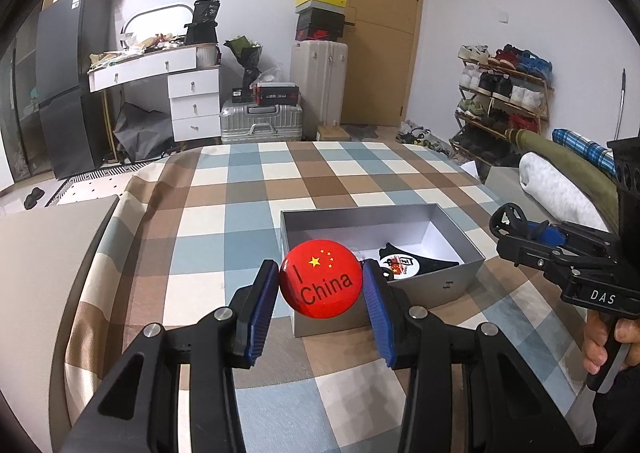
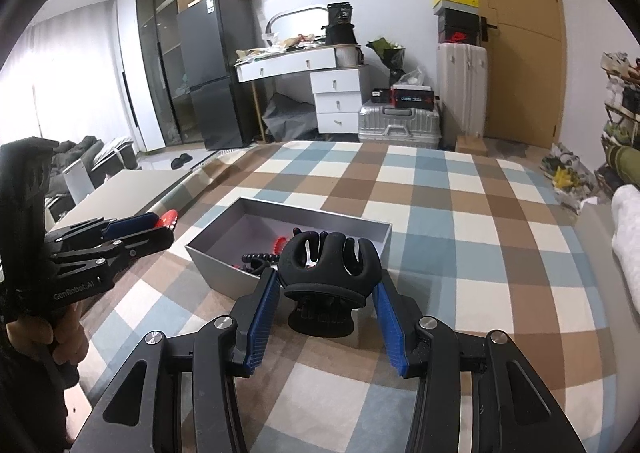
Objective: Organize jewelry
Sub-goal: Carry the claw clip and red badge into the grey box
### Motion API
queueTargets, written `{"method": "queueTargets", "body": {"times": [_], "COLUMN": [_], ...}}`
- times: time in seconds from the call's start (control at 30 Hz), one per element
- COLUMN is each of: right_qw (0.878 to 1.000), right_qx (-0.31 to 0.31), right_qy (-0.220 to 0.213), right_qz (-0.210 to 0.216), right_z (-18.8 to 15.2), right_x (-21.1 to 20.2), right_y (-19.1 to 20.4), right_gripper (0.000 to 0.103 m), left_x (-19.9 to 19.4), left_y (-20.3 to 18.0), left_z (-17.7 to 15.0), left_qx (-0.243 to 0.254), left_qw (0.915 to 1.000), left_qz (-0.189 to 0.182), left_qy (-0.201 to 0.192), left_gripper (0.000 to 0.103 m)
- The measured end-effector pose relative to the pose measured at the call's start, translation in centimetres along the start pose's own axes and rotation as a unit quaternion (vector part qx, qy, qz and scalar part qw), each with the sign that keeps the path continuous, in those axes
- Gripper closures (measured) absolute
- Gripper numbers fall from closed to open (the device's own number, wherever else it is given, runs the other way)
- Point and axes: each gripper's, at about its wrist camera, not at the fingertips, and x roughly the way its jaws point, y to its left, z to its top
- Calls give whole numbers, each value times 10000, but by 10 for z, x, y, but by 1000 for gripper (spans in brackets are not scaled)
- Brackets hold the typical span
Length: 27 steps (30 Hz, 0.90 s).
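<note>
My left gripper (image 1: pixel 321 285) is shut on a round red badge (image 1: pixel 320 279) with yellow stars and the word "China", held above the near left corner of an open grey box (image 1: pixel 436 289). A black-and-white badge (image 1: pixel 398 264) lies inside the box. My right gripper (image 2: pixel 326 285) is shut on a black hair claw clip (image 2: pixel 328 267), held over the near edge of the same box (image 2: pixel 216 265). A black spiral hair tie (image 2: pixel 256 259) and something red lie in the box. The right gripper also shows in the left wrist view (image 1: pixel 516 229), the left gripper in the right wrist view (image 2: pixel 160 225).
The box sits on a bed with a blue, brown and white checked cover (image 1: pixel 248 213). A grey board (image 1: pixel 44 253) lies at the bed's left side. A rolled white blanket (image 1: pixel 556 185) lies at the right. Suitcases, a dresser and a shoe rack stand beyond the bed.
</note>
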Motion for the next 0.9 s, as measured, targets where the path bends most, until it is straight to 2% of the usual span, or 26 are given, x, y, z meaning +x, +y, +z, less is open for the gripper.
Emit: {"method": "queueTargets", "body": {"times": [0.43,0.9], "right_qw": [9998,9989], "right_qx": [128,123], "right_qy": [46,157], "right_qz": [127,417], "right_z": [5,17], "right_x": [12,34], "right_y": [-16,-12], "right_gripper": [56,56], "left_x": [11,31], "left_y": [-1,-5], "left_z": [9,25], "left_qx": [-35,63], "left_qw": [10000,10000], "left_qz": [44,61], "left_qy": [-4,0], "left_gripper": [66,66]}}
